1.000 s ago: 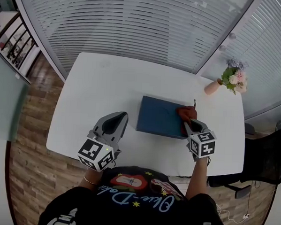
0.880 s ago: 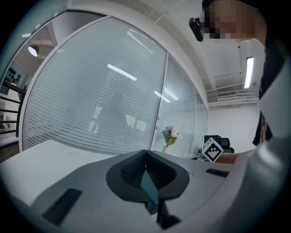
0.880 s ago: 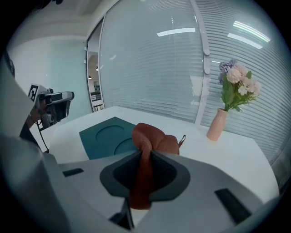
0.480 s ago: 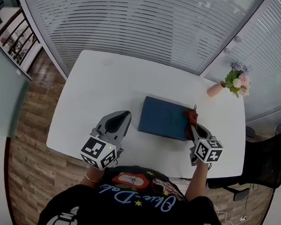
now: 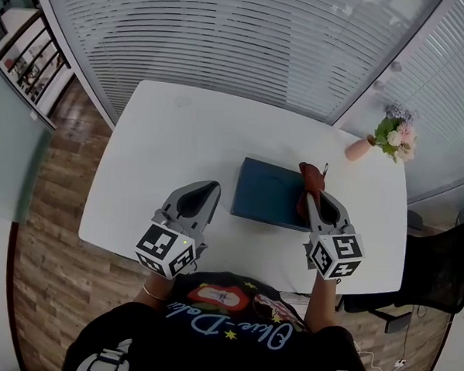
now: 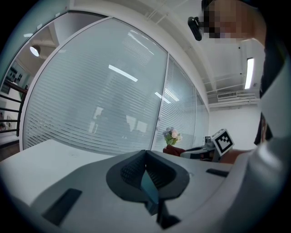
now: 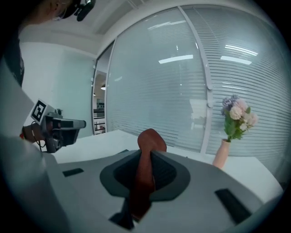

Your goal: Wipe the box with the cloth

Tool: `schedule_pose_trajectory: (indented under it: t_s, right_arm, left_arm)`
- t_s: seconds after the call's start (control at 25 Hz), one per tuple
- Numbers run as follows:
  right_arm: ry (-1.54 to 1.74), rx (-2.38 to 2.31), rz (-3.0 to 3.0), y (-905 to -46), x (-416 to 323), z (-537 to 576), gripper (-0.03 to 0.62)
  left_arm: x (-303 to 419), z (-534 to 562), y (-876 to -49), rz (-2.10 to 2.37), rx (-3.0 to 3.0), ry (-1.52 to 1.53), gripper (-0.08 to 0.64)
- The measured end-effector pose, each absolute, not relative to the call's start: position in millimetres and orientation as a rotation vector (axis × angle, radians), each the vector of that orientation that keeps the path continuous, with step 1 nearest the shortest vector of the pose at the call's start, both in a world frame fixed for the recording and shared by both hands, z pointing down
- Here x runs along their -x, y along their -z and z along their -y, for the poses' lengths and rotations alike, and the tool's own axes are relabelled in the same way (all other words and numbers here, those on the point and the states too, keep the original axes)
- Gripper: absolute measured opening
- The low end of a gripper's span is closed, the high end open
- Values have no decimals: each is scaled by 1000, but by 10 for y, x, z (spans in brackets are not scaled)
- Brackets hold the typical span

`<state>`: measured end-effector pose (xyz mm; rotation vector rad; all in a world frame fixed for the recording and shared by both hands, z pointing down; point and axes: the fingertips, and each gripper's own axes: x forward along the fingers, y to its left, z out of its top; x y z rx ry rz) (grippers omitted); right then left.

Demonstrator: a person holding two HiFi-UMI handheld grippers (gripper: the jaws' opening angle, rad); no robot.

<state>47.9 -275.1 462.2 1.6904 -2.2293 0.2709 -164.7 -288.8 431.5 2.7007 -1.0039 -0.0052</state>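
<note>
A dark blue box [image 5: 266, 192] lies flat on the white table [image 5: 165, 138], right of centre. My right gripper [image 5: 306, 191] is shut on a red-brown cloth [image 5: 311, 176] at the box's right edge. In the right gripper view the cloth [image 7: 148, 142] stands up out of the shut right gripper [image 7: 145, 157], whose body hides the box. My left gripper [image 5: 211, 186] is shut and holds nothing, just left of the box's near corner. The left gripper view shows that gripper [image 6: 145, 154] with its jaws pressed together.
A pink vase of flowers [image 5: 391, 136] stands at the table's far right corner, also seen as the flowers [image 7: 235, 117] in the right gripper view. Slatted glass walls enclose the far side. A dark chair [image 5: 445, 262] stands right of the table.
The right gripper has drawn the cloth from the box's top to its right edge and raised it, so the cloth now sticks upward. The left gripper has hardly moved.
</note>
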Motion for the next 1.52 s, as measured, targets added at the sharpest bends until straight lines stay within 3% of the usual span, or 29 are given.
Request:
schedule_pose_trajectory:
  t_s: [0.32,0.52,0.88,1.52]
  right_arm:
    - [-256,-1182,2388,-4958,794,2818,54]
    - [-223,-997,2319,-5243,1121,2720,54]
    - [-141,-890,2203,-5428,1102,2646,54]
    - [-245,-959,2178,-5431,326,2420,54]
  left_arm:
    - [1730,2846,-4286,1031,-2693,18,3]
    - [1827,2837,-4296,1062,-2677,14,3]
    - [1767,2818,-4305,1064,-2674,-8,3]
    - [1351,2599,-4228,1077,-2648,-24,3]
